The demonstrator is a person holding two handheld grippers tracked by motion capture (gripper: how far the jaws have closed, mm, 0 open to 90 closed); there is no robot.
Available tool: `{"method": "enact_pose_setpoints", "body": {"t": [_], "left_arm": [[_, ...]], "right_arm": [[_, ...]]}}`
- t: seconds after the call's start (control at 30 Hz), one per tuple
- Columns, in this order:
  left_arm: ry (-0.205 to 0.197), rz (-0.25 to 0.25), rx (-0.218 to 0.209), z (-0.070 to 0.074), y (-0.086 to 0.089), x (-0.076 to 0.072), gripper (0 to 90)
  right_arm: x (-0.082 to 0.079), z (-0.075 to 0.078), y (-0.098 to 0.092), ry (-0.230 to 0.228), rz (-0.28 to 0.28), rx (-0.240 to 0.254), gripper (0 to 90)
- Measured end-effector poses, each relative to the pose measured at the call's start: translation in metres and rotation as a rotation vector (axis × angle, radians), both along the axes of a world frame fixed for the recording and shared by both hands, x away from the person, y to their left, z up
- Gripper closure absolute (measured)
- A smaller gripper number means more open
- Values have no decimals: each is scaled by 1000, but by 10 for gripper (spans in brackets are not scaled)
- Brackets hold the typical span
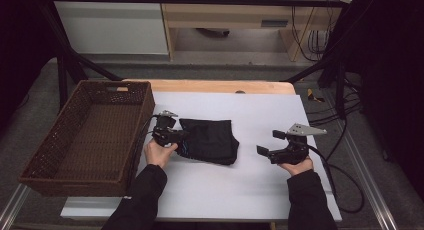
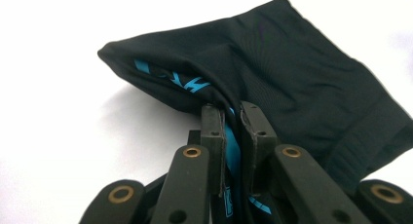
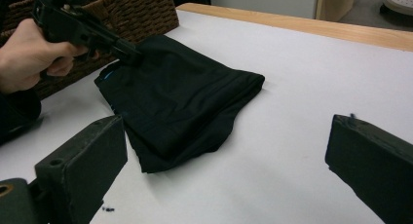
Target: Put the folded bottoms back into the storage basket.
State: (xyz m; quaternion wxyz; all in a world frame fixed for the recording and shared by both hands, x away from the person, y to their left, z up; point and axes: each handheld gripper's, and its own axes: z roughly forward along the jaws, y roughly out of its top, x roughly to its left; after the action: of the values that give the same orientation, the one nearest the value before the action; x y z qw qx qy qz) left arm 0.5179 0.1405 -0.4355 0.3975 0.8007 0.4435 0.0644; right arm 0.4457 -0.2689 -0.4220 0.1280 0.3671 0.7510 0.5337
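A folded black garment (image 1: 210, 140) with a blue-lettered band lies on the white sheet in the middle of the table. My left gripper (image 1: 184, 136) is shut on its left edge. In the left gripper view the pads (image 2: 213, 131) pinch the black fabric (image 2: 292, 83) and a blue strip, and that edge is lifted off the sheet. My right gripper (image 1: 267, 142) stands open to the right of the garment, apart from it, with nothing between its jaws. In the right gripper view the garment (image 3: 180, 97) lies ahead, with the left gripper (image 3: 131, 53) on its far edge.
A dark wicker basket (image 1: 50, 150) stands at the left, beside the left hand. The white sheet (image 1: 250, 190) covers a wooden table (image 1: 210, 85). Cables hang off the right side by a black frame (image 1: 340, 80).
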Motion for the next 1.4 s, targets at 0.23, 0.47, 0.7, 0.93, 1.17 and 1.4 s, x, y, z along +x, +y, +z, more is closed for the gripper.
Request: {"method": "enact_pose_setpoints", "body": {"t": [0.23,0.47,0.7,0.93,1.17,1.4], "left_arm": [[-12,-13,0,10,-4,-2,820],[-23,-25,-10,17,-8,-4,821],[-29,-32,-2,29,-12,-5,824],[-42,-42,6,39,-16,-5,824],[-52,-57,10,48,-20,-7,825],[-73,-74,13,61,-26,-9,825]], "right_arm": [[0,-1,1,6,1,0,19],[0,-1,0,3,2,-1,19],[0,-1,0,6,1,-2,19],[0,-1,0,6,0,-2,19],[0,-1,0,6,-1,-4,19],[0,-1,0,6,-1,-5,19]]}}
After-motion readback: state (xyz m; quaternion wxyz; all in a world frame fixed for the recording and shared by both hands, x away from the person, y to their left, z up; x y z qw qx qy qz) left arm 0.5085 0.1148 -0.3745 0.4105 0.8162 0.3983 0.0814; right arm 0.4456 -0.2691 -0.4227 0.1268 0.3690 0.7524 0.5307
